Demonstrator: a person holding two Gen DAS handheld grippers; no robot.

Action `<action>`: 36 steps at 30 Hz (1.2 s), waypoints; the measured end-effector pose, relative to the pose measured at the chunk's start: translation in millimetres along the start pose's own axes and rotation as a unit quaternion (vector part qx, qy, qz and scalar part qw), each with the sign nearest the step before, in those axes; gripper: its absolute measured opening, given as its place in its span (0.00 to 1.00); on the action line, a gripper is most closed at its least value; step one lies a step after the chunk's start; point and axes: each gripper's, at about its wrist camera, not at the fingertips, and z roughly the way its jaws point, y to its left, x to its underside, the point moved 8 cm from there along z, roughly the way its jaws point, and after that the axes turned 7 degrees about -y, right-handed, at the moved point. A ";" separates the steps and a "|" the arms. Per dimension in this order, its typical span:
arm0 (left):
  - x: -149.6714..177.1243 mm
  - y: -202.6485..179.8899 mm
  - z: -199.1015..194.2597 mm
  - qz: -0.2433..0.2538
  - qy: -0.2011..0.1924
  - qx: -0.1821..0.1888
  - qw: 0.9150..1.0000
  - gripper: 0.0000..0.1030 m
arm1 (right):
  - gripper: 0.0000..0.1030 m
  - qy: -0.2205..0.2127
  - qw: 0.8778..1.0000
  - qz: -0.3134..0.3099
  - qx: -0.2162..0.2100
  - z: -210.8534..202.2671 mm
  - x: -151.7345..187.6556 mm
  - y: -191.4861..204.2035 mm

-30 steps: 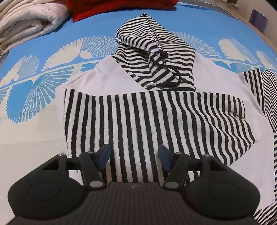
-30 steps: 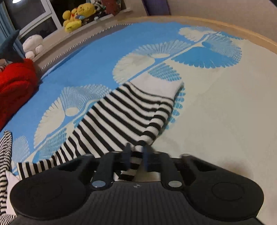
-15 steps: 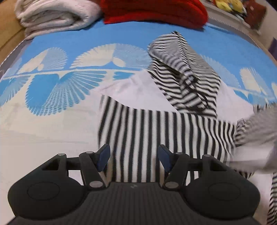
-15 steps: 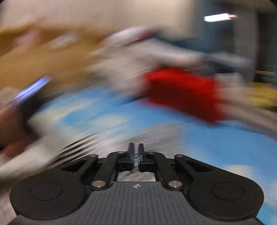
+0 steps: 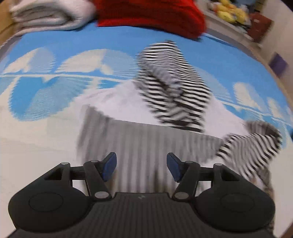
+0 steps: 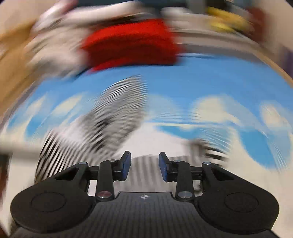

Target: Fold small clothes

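Note:
A small black-and-white striped hoodie [image 5: 146,142] lies on the blue patterned bedsheet, hood [image 5: 172,82] toward the far side. One striped sleeve [image 5: 250,146] lies folded over at its right side. My left gripper [image 5: 140,164] is open and empty, low over the hoodie's striped body. My right gripper [image 6: 144,163] is open and empty, above the hoodie [image 6: 102,133], whose hood [image 6: 122,102] shows blurred. Both views are motion-blurred.
A red folded blanket [image 5: 152,16] and a white folded blanket [image 5: 49,14] sit at the far edge of the bed. Stuffed toys [image 5: 230,11] line a ledge at the far right. The red blanket also shows in the right wrist view [image 6: 131,45].
My right gripper carried the striped sleeve over onto the hoodie, then opened and let it go. My left gripper stayed open and shifted its aim leftward over the hoodie.

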 end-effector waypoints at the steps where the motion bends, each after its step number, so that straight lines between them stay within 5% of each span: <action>1: 2.5 -12.0 0.6 0.010 0.000 0.020 1.000 0.55 | 0.37 -0.013 0.999 0.044 0.029 -0.2 1.6 -23.6; 4: 15.4 -51.0 1.7 0.047 0.008 0.086 0.995 0.38 | 0.39 0.013 0.984 0.130 0.121 12.6 17.3 -75.4; 9: 41.1 -103.0 13.8 0.098 0.035 0.164 0.981 0.33 | 0.39 0.043 0.968 0.216 0.120 28.4 36.5 -108.2; 13: 64.7 -133.4 24.2 0.169 0.046 0.178 0.968 0.36 | 0.39 0.077 0.963 0.233 0.109 43.6 46.6 -117.6; 17: 94.0 -141.4 42.8 0.252 0.065 0.144 0.955 0.35 | 0.39 0.085 0.961 0.241 0.109 53.5 50.9 -116.2; 19: 92.3 -141.6 44.9 0.254 0.060 0.143 0.955 0.22 | 0.39 0.084 0.960 0.244 0.106 53.6 48.3 -116.7; 21: 82.6 -134.4 43.2 0.230 0.064 0.141 0.961 0.04 | 0.39 0.080 0.960 0.246 0.103 50.5 46.1 -115.7; 25: 56.9 -125.6 20.3 0.218 0.045 0.156 0.962 0.02 | 0.39 0.075 0.960 0.245 0.112 50.3 44.4 -117.8; 27: 37.1 -121.2 -5.9 0.187 0.023 0.215 0.958 0.02 | 0.39 0.070 0.959 0.246 0.121 48.9 43.7 -120.1; 29: 5.3 -107.4 -40.4 0.100 -0.024 0.328 0.939 0.02 | 0.39 0.056 0.956 0.251 0.141 45.3 41.4 -125.8; 31: -26.0 -79.8 -68.2 0.030 -0.082 0.388 0.918 0.01 | 0.39 0.038 0.950 0.263 0.162 40.5 38.7 -133.9; 34: -52.2 -32.0 -76.4 -0.067 -0.122 0.400 0.906 0.00 | 0.39 0.011 0.942 0.283 0.178 33.5 33.9 -142.3; 36: -57.3 -2.1 -61.4 -0.108 -0.116 0.351 0.923 0.00 | 0.39 -0.005 0.942 0.284 0.181 30.1 29.7 -143.0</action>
